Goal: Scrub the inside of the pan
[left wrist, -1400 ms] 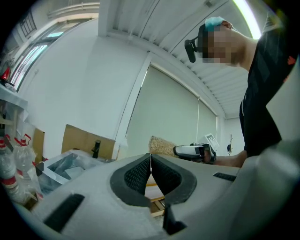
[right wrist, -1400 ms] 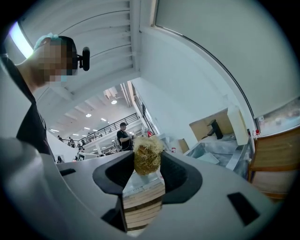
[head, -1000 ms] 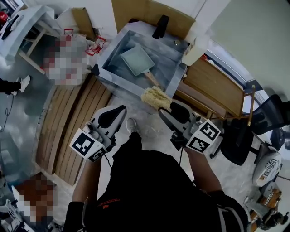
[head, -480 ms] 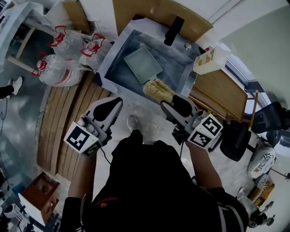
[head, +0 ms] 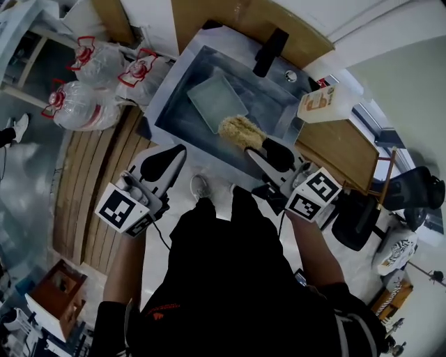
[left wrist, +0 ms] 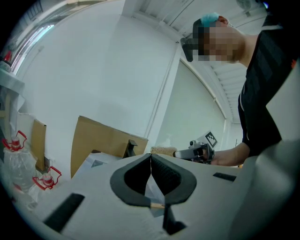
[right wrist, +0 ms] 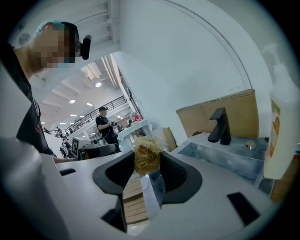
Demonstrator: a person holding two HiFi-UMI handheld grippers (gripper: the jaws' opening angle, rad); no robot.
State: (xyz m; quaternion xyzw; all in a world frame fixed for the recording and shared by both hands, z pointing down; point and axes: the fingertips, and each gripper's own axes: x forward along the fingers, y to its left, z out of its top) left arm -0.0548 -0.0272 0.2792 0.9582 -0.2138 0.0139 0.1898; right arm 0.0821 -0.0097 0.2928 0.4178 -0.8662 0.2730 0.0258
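Compared with a second ago, the whole view has come nearer to the sink [head: 265, 106]. The right claw [head: 256, 148] has also advanced. It is closed on a pale, fibrous scrubber [head: 238, 131], which then hung in front of the near rim and now is over the basin. The scrubber is at the near end of the pan [head: 216, 101] and covers the place where the handle was visible. The pan is rectangular and grey-green, and it lies flat on the bottom of the sink. I cannot tell if the scrubber already touches it. I judge that the approach is almost finished and the scrubbing itself is not yet begun.

The left claw [head: 178, 152] has changed little. It is outside the sink, before its near-left corner, and its jaws meet at the tips with nothing between them.

Around the sink there is a sheet of cardboard [head: 209, 17] behind it, wooden slats [head: 90, 188] on the floor at the left, and some clear plastic bags [head: 87, 104] with red handles. A black faucet [head: 270, 50] stands on the far rim and a soap bottle [head: 319, 104] stands at the right corner. None of these blocks the pan. Only the near wall of the sink is close under the right claw.
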